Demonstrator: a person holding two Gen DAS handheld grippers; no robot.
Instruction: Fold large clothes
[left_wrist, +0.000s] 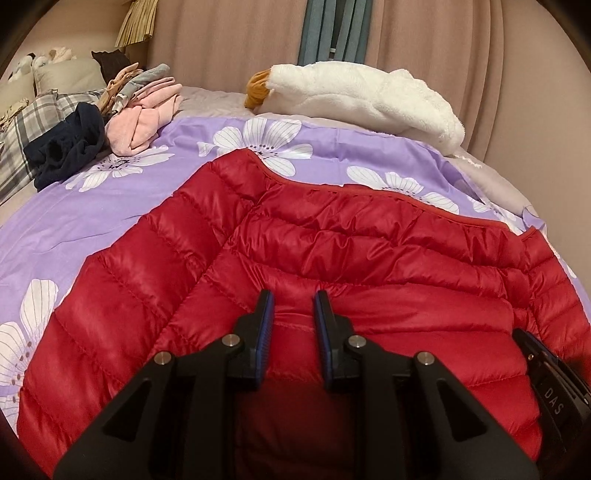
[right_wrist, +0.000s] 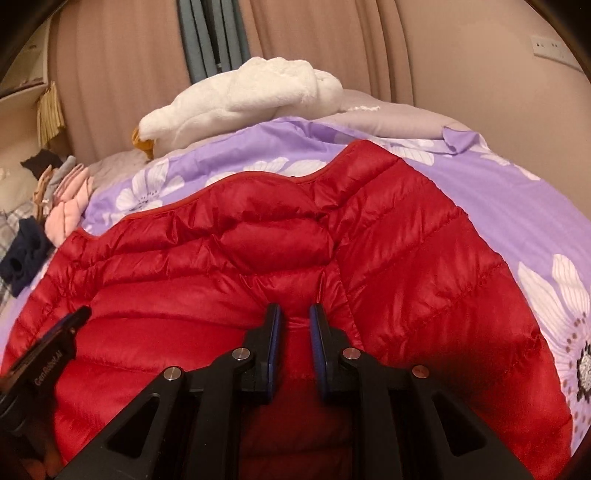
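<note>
A: What is the red puffer jacket (left_wrist: 332, 251) spread on?

B: A purple floral quilt (left_wrist: 177, 177) on a bed; clothes (left_wrist: 136, 107) are heaped at ten o'clock, a white plush toy (left_wrist: 369, 96) at one, pink curtains (left_wrist: 229, 40) behind.

A: The grippers?

B: A fold of jacket is pinched by the left gripper (left_wrist: 294, 301) and the right gripper (right_wrist: 294, 314), jaws narrow.

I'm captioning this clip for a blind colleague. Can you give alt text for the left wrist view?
The left gripper is shut on a fold of a red puffer jacket spread on a purple floral quilt. Behind lie a clothes pile and a white plush goose.
</note>
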